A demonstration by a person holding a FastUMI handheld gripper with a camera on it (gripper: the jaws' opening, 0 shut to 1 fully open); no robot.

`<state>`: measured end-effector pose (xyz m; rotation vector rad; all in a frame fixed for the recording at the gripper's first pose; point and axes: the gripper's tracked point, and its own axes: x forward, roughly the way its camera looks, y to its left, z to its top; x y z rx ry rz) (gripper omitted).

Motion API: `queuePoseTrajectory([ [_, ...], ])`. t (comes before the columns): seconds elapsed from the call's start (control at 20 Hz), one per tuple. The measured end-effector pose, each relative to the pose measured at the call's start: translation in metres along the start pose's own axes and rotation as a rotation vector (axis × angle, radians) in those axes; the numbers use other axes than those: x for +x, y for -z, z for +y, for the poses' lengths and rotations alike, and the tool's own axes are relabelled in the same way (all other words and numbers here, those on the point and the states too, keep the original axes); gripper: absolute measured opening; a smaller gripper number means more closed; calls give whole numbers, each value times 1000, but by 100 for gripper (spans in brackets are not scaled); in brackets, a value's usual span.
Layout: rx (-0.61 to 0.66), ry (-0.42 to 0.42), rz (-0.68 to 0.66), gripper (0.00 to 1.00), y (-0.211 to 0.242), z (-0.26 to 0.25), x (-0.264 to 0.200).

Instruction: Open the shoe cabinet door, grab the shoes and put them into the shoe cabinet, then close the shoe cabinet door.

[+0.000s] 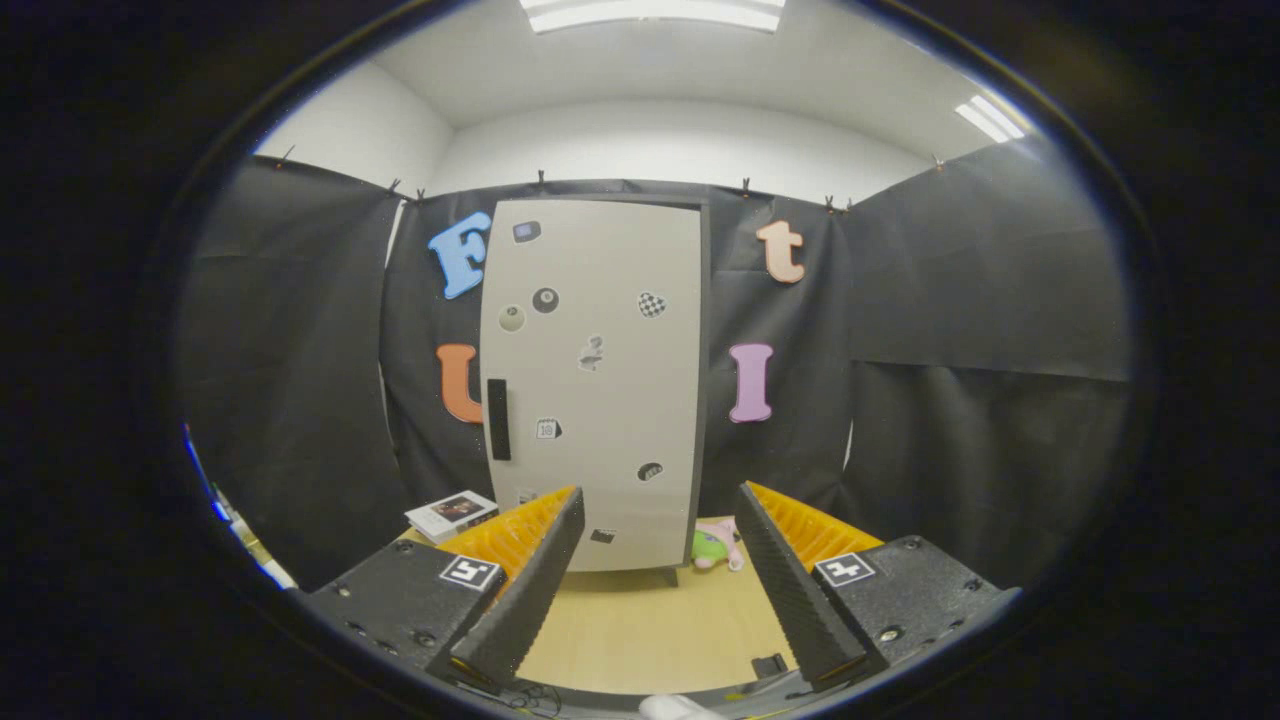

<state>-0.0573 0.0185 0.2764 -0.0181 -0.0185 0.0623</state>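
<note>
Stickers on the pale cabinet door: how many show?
9 small stickers on the pale cabinet door: six scattered above the black handle, three low down. The open gripper may hide more.

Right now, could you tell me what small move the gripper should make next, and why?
Probably ease the gripper forward and left toward the black handle. The shoe cabinet door looks shut, the handle sits at its left edge, and the jaws stand open, holding nothing, well short of it above the wooden table.

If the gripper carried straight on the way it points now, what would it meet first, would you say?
Most likely the shoe cabinet door, shut and standing beyond the open gripper. Bare table lies between the fingers, so the way looks free until then, though depth is hard to judge.
</note>
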Motion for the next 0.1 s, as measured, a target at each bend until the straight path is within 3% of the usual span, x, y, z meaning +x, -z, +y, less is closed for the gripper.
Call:
queuePoseTrajectory([
  [0.1,4,-6,6,99,3,1,1],
])
